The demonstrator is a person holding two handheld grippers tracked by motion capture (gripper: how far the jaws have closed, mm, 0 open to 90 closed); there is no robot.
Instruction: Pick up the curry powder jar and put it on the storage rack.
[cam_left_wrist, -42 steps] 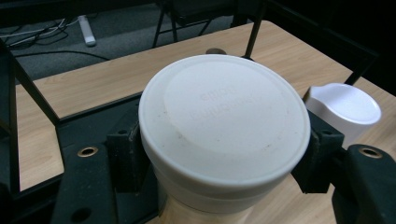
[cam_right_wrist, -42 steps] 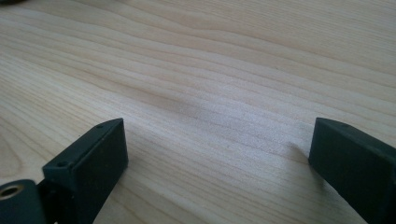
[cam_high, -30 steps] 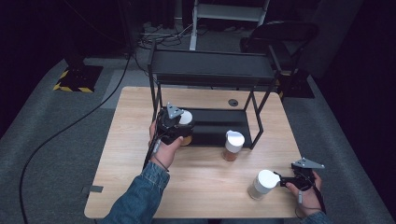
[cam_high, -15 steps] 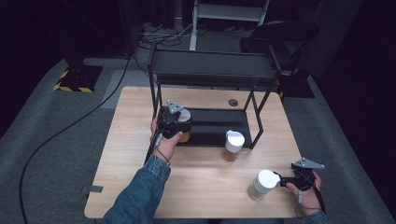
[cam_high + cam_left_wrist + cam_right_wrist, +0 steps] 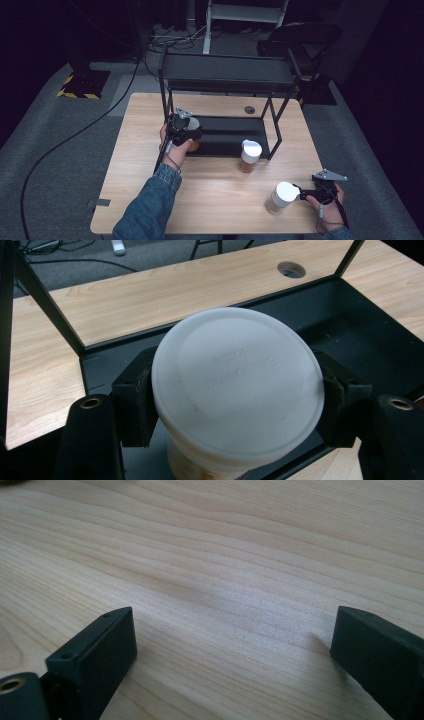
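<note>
At the left, the left tongs (image 5: 190, 131) are seen clamped on a white-lidded cup (image 5: 235, 390), one black jaw pressed to each side just under the lid. The cup is held upright, its long axis vertical, over the front left corner of the black rack's lower shelf (image 5: 360, 325); whether its base is already down on the shelf cannot be told. The jaws have just been easing apart a touch, with the cup between them. In the middle, a second lidded cup (image 5: 249, 155) is left standing at the shelf's front edge. At the right, a third cup (image 5: 280, 198) is waiting on the counter (image 5: 210, 195), just left of the right tongs (image 5: 232, 655), which are open with nothing between them and are clearly the nearer pair.
</note>
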